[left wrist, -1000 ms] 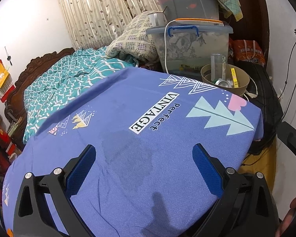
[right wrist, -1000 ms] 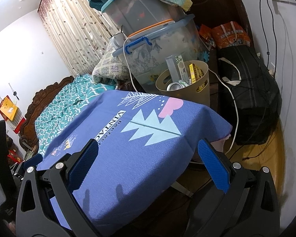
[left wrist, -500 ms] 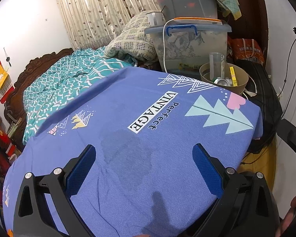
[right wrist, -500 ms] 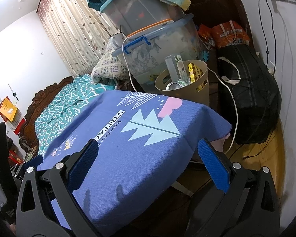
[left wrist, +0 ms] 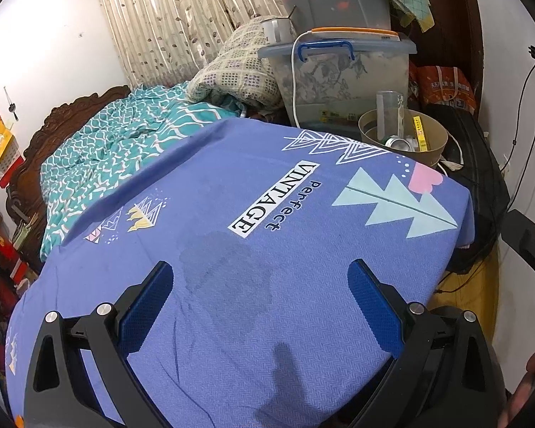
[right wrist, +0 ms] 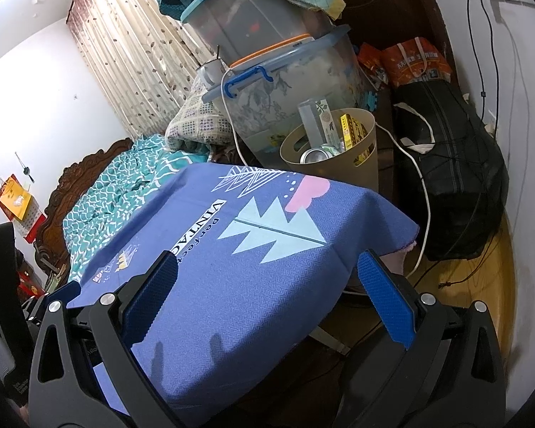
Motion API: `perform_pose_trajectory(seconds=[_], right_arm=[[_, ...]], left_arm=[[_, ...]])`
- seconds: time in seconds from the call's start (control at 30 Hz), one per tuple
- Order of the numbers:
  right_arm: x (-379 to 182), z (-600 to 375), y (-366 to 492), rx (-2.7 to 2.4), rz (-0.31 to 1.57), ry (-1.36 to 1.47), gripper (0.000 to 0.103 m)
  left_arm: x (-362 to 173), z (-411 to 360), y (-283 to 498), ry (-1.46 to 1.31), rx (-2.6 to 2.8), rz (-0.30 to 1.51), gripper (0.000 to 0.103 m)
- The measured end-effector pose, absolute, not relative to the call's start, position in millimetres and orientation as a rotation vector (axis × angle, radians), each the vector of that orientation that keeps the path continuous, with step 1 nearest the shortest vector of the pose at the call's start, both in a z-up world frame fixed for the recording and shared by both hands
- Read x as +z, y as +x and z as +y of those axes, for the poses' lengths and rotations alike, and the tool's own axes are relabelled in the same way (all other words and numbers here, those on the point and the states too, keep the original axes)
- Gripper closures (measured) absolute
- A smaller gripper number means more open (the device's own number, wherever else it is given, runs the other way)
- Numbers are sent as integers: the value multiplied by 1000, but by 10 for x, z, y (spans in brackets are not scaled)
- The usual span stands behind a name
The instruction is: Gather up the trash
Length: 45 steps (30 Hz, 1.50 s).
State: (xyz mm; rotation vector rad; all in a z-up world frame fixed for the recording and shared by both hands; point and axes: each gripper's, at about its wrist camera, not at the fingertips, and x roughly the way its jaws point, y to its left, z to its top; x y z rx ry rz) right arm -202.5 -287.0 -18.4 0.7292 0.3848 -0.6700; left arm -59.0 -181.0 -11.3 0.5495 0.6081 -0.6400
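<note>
Little changed since a second ago: both grippers, left point(left wrist: 258, 297) and right point(right wrist: 267, 294), remain spread, empty, over blue printed tablecloth point(left wrist: 303, 285). Tan round plastic bin point(right wrist: 365, 164) at 1 o'clock holds trash; collection likely complete.

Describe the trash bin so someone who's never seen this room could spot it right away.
Find the table under the blue tablecloth printed "Perfect VINTAGE". Just past its far edge, in front of the clear storage tub with the blue handle, stands a round beige bin. It is the only open-topped container there, holding a silver can and a yellow box.
</note>
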Motion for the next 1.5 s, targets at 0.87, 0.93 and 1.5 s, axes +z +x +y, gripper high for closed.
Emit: perform_pose_trajectory(seconds=[0.87, 0.93, 1.5], right_arm=[[-181, -2871, -2026, -670, 383, 730, 3], [-185, -2873, -2030, -670, 385, 730, 3], [-183, -2874, -2027, -670, 384, 731, 3]], left_arm=[[-135, -1812, -604, 565, -655, 610, 9], [-137, -1812, -613, 568, -659, 610, 9], [-145, -1816, -605, 576, -664, 611, 9]])
